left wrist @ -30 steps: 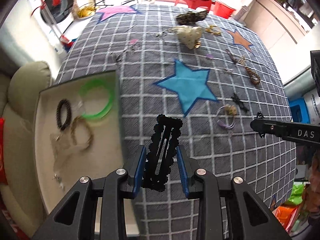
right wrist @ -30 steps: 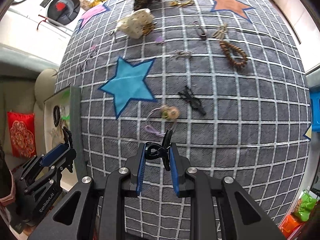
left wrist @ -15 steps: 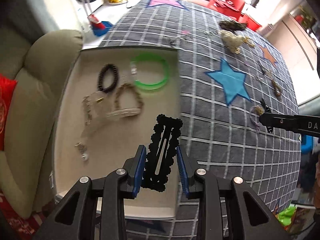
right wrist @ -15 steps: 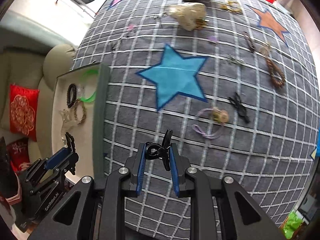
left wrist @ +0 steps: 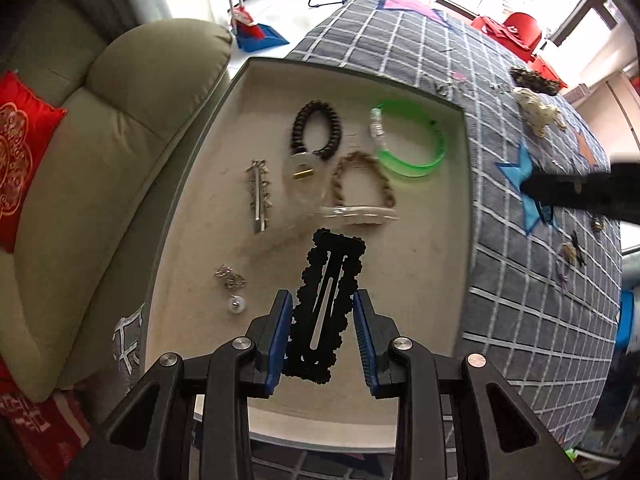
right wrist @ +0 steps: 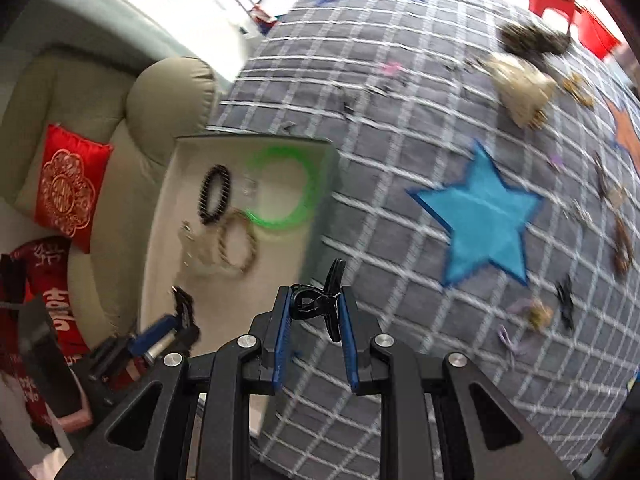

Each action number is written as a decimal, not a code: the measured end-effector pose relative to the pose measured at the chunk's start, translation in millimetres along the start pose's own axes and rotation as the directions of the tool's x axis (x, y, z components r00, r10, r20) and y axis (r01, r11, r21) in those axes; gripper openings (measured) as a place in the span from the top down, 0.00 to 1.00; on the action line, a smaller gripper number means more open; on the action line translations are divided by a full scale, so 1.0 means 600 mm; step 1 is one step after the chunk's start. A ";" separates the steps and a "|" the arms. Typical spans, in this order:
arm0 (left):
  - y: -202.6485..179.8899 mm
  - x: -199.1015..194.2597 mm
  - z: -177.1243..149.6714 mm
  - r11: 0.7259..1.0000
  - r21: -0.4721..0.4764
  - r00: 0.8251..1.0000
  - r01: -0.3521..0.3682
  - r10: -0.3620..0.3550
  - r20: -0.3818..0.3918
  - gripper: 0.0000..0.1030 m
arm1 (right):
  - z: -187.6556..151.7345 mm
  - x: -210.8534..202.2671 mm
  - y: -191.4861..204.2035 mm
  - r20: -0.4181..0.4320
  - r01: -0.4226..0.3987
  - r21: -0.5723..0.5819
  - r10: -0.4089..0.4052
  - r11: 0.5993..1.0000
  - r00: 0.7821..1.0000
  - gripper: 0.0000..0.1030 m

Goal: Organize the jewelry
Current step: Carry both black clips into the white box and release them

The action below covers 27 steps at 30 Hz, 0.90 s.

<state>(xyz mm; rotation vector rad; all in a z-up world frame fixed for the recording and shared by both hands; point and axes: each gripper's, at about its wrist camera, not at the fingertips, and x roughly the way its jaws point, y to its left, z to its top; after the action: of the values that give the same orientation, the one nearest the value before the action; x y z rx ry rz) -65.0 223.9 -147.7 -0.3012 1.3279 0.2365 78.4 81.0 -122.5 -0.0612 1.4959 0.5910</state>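
My left gripper (left wrist: pixel 323 300) is shut on a black scalloped snap hair clip (left wrist: pixel 326 304) and hangs over the near half of the beige tray (left wrist: pixel 192 216). Inside the tray lie a green bangle (left wrist: pixel 412 140), a black bead bracelet (left wrist: pixel 318 130), a braided tan bracelet (left wrist: pixel 362 178), a silver hairpin (left wrist: pixel 260 196) and a pearl earring (left wrist: pixel 234 290). My right gripper (right wrist: pixel 313 298) is shut on a small black claw clip (right wrist: pixel 320 304) above the tray's right rim (right wrist: pixel 316 240). The left gripper (right wrist: pixel 168 328) shows at the lower left of the right wrist view.
The tray sits at the left edge of a grey checked cloth (right wrist: pixel 400 120) with a blue star (right wrist: pixel 480 216). Several loose pieces lie further right, among them a cream clip (right wrist: pixel 524 92) and a purple hair tie (right wrist: pixel 516 336). A beige sofa (left wrist: pixel 100 160) with a red cushion (right wrist: pixel 68 188) flanks the tray.
Both grippers have swept left from the cloth toward the tray, rolling as they went. The left one now hangs over the tray interior; the right one has reached its right rim. Both grips are unchanged.
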 end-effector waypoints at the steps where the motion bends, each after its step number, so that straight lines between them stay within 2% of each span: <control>1: 0.003 0.005 -0.001 1.000 -0.002 1.000 -0.006 0.006 -0.002 0.67 | 0.008 0.006 0.007 0.000 -0.002 -0.009 0.002 1.000 1.000 0.76; 14: 0.016 0.049 -0.001 0.998 -0.009 0.998 -0.061 0.061 -0.005 0.67 | 0.092 0.092 0.047 -0.021 0.011 -0.039 -0.011 0.999 1.000 0.76; 27: 0.018 0.072 0.008 0.994 0.012 0.994 -0.105 0.105 -0.005 0.67 | 0.109 0.154 0.054 -0.055 0.032 -0.031 -0.034 0.999 0.998 0.76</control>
<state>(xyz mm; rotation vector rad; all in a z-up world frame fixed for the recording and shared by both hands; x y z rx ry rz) -54.7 235.4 -189.9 -0.2227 1.3522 0.3168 121.8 165.3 -192.5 -0.1262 1.5371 0.5890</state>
